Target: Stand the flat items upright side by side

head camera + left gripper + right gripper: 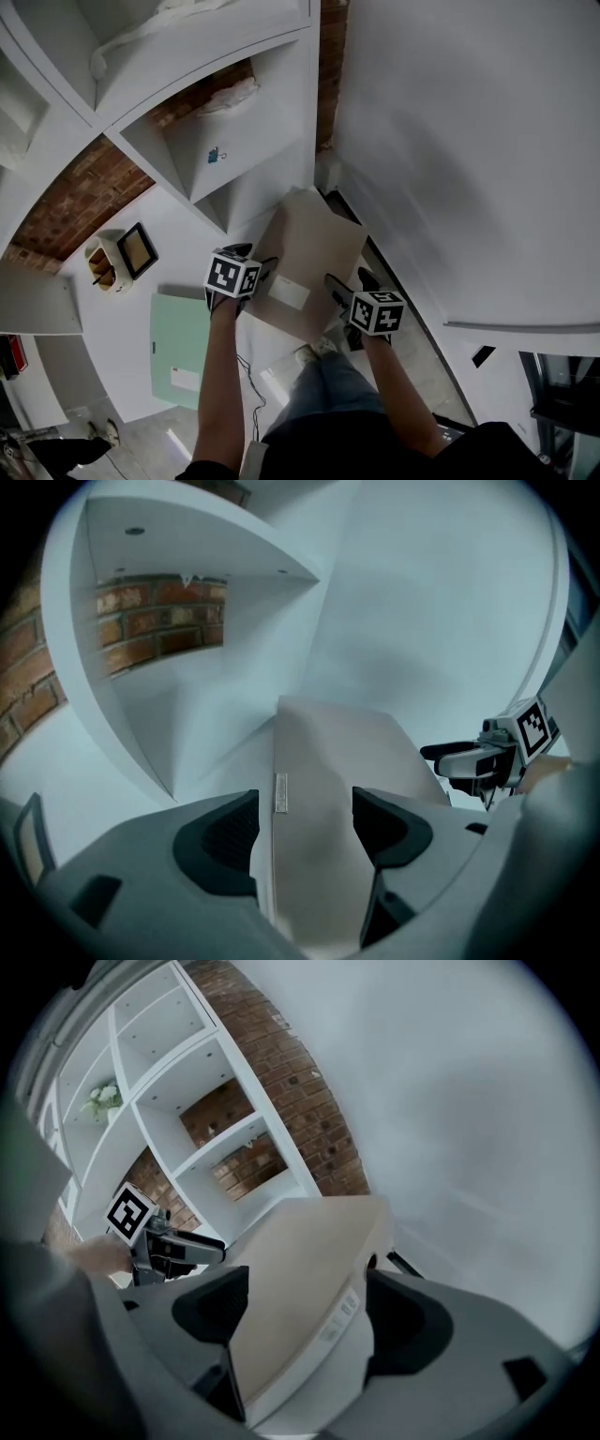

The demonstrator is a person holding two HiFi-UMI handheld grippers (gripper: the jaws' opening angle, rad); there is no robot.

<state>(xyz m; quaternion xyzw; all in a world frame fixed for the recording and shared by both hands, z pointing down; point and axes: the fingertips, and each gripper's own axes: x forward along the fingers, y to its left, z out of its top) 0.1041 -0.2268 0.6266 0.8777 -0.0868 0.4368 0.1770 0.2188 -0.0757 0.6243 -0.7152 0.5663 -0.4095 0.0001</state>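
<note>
A beige flat folder [314,246] with a white label is held off the white desk [112,328], tilted, close to the shelf unit and the wall. My left gripper [261,275] is shut on its left edge and my right gripper [339,292] is shut on its near right edge. In the left gripper view the folder [323,780] fills the gap between the dark pads [220,841], and the right gripper [455,757] shows beyond it. The right gripper view has the folder [300,1269] between its jaws. A mint-green flat folder [180,349] lies flat on the desk to the left.
A white shelf unit [239,178] with open cubbies stands behind the folder, with a blue clip [216,155] in one cubby. A plain white wall [450,141] closes the right side. A pen holder [105,262] and a small framed picture [138,249] stand at the desk's left.
</note>
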